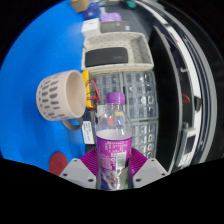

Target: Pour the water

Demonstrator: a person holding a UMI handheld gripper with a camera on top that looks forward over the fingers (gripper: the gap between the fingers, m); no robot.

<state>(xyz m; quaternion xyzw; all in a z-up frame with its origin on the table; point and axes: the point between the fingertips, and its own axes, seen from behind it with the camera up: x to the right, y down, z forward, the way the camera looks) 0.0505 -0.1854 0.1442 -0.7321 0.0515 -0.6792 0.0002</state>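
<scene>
Across the far left spreads a blue surface [30, 60], open and bare toward its left edge. Right of it sits a clear plastic basket [135, 95]. Left of the basket hangs a beige perforated cup [62, 95], tipped on its side. Nearest, the hand-held gripper [112, 170] is closed upon a water bottle [112, 140] with a purple cap, both pads pressing its label.

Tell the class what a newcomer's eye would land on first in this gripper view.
First, the clear water bottle with its purple cap and label, standing between the gripper fingers, which press on its sides. Just beyond it, to the left, a beige perforated cup lies on its side on the bright blue table.
</scene>
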